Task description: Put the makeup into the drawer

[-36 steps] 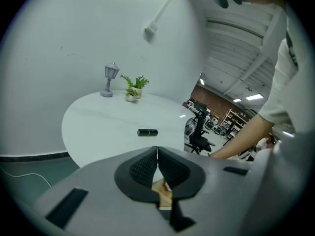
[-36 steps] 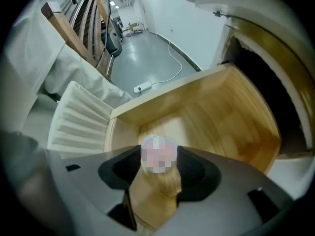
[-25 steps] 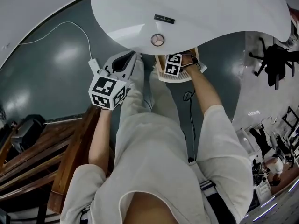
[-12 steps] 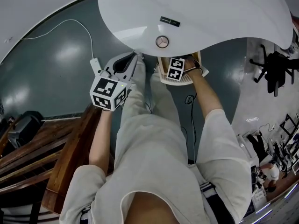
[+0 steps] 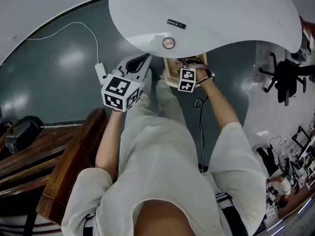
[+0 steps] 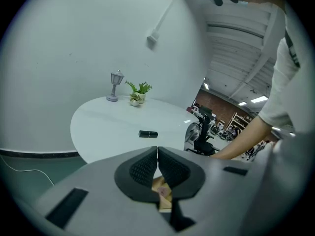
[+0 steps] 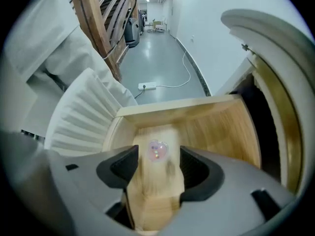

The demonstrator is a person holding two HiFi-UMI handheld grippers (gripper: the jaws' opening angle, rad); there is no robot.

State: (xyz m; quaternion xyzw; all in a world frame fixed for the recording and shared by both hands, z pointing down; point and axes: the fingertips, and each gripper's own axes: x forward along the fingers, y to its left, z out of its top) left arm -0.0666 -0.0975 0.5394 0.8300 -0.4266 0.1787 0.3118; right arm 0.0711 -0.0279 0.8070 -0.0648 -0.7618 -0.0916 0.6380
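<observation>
Right gripper (image 7: 158, 162), jaws wide but just narrowed slightly, hangs empty over the open wooden drawer (image 7: 216, 127), where a pink heart-shaped makeup piece (image 7: 156, 150) lies below it. Left gripper (image 6: 157, 154) is closed and empty. The black lipstick (image 6: 147, 133) on the table (image 6: 108, 127) likely comes next.

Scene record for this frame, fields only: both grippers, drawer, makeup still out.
left gripper: shut, empty
right gripper: open above the drawer; jaws just closed in a little; grips nothing
drawer: pulled open under the table edge
in drawer: pink heart piece, lying on the bottom, seen between the right jaws but not touched
table: black tube and round case on top, apart
task state: tube and case not yet in the drawer
</observation>
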